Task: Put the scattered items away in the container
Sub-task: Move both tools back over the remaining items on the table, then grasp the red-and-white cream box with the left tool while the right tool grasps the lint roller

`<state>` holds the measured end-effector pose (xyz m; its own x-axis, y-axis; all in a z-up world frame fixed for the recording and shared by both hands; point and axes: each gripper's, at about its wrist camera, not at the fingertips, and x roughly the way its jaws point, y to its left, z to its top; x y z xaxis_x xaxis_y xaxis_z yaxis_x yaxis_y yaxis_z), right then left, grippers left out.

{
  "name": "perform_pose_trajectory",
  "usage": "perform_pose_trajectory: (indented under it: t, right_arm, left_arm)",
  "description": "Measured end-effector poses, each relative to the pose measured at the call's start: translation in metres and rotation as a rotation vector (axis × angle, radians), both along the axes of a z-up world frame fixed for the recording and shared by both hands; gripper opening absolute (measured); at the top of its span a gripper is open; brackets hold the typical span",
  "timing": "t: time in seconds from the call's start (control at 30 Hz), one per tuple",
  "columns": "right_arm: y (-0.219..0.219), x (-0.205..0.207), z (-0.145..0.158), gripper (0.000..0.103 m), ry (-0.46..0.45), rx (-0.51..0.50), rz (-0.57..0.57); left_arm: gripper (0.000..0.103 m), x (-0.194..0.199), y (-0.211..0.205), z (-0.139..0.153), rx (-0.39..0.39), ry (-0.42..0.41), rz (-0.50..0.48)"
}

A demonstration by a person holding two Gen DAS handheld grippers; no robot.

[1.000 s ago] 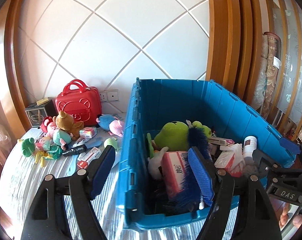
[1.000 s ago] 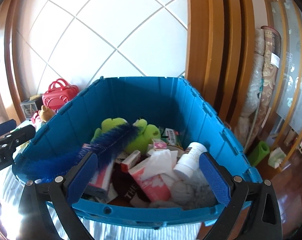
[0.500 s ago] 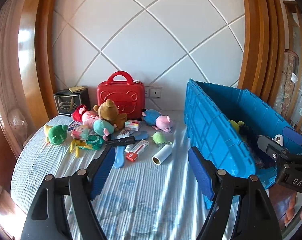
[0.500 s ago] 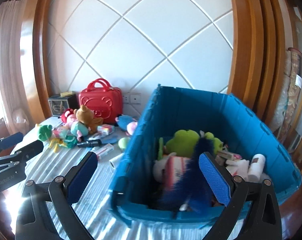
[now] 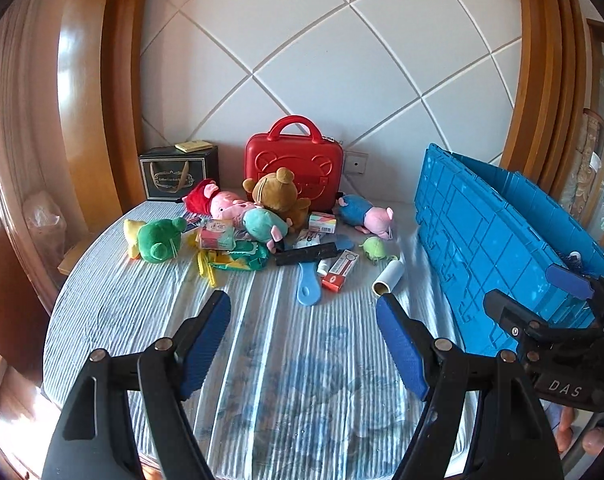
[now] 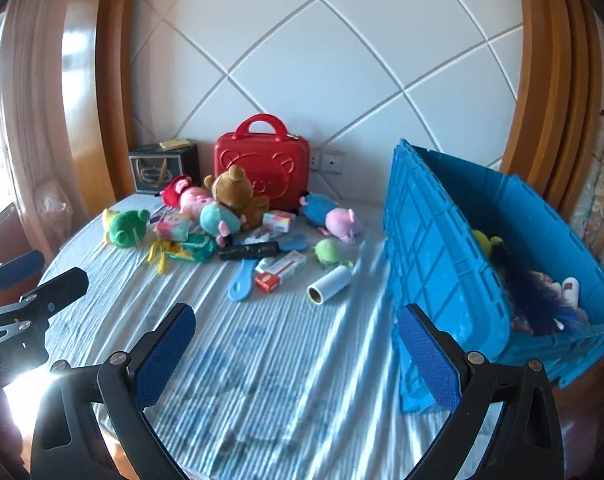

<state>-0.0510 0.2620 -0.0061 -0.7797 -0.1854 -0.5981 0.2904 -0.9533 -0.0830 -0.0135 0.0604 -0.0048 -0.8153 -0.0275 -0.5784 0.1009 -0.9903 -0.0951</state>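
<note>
The blue container (image 6: 442, 240) stands at the right edge of the striped table (image 5: 302, 380), with a blue bristle brush (image 6: 542, 296) and soft toys inside it. The scattered items lie toward the far edge: a white roll (image 5: 389, 280) nearest the container, a blue hairbrush (image 5: 310, 288), a brown bear (image 5: 279, 194) against the red case (image 5: 293, 160), and a green frog (image 5: 155, 238) leftmost. Both the left gripper (image 5: 302, 344) and right gripper (image 6: 297, 356) hover over the near part of the table, jaws spread and gripping nothing.

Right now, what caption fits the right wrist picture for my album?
Open right gripper faces toys scattered on the striped cloth, blue bin beside them.
</note>
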Motion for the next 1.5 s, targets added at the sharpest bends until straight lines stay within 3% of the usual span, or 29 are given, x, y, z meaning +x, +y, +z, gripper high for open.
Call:
perform_pose_trajectory:
  t: [0.2, 0.47, 0.67, 1.03, 1.2, 1.33, 1.37, 1.43, 1.5]
  right_arm:
    - [-0.03, -0.027, -0.016, 0.103, -0.035, 0.005, 0.05]
    - [-0.053, -0.099, -0.046, 0.103, -0.099, -0.013, 0.104]
    - [-0.06, -0.151, -0.083, 0.103, -0.199, -0.001, 0.088]
    - [-0.035, -0.229, -0.151, 0.103, -0.346, 0.002, -0.104]
    - [-0.022, -0.263, -0.192, 0.103, -0.433, -0.013, -0.172]
    - [-0.009, -0.284, -0.207, 0.102, -0.44, -0.008, -0.209]
    - [-0.004, -0.29, -0.211, 0.1, -0.443, -0.004, -0.223]
    - [0.004, -0.3, -0.221, 0.086, -0.46, 0.005, -0.248]
    - [0.013, -0.31, -0.233, 0.082, -0.491, -0.002, -0.263]
  left_arm:
    - [0.075, -0.029, -0.02, -0.014, -0.018, -0.045, 0.042]
    - [0.075, -0.096, -0.029, -0.042, -0.06, -0.124, 0.087]
    - [0.075, -0.144, -0.035, -0.073, -0.055, -0.209, 0.076]
    - [0.075, -0.243, -0.044, -0.157, -0.041, -0.371, -0.038]
    - [0.075, -0.286, -0.028, -0.197, -0.04, -0.435, -0.099]
    - [0.075, -0.32, -0.008, -0.23, -0.033, -0.489, -0.155]
    - [0.075, -0.328, -0.002, -0.235, -0.032, -0.495, -0.167]
    - [0.074, -0.342, 0.01, -0.241, -0.034, -0.499, -0.196]
    - [0.074, -0.355, 0.024, -0.244, -0.045, -0.491, -0.233]
